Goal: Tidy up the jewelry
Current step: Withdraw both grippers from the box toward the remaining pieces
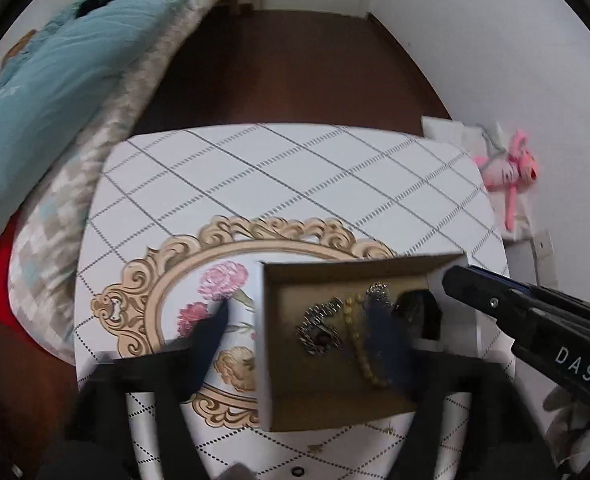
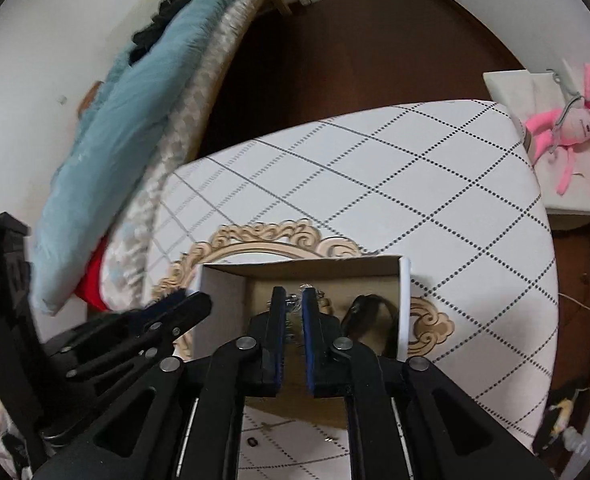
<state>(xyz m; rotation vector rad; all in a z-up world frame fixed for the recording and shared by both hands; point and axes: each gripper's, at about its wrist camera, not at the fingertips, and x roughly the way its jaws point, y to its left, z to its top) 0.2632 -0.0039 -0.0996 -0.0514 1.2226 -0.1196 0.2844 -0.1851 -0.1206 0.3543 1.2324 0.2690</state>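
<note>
A small cardboard box [image 1: 347, 272] with white outer walls sits on the patterned table [image 1: 279, 168]. Inside lie a silver chain [image 1: 319, 326], a string of pale yellow beads [image 1: 361, 344], a small silver piece [image 1: 379, 290] and a dark band [image 1: 415, 304]. My left gripper [image 1: 307, 328] is open; one finger rests left of the box, the other is blurred over the box's inside. My right gripper [image 2: 293, 300] reaches into the box [image 2: 303, 266], its pads [image 2: 309, 320] close around a small silvery piece [image 2: 293, 300]. The dark band [image 2: 369, 312] lies to its right.
A bed with a blue blanket [image 1: 55, 64] and a patterned mattress borders the table's left. A pink plush toy [image 1: 511, 168] lies on a white box at the right. A small dark ring [image 1: 297, 471] lies on the table near the front edge. Brown floor lies beyond.
</note>
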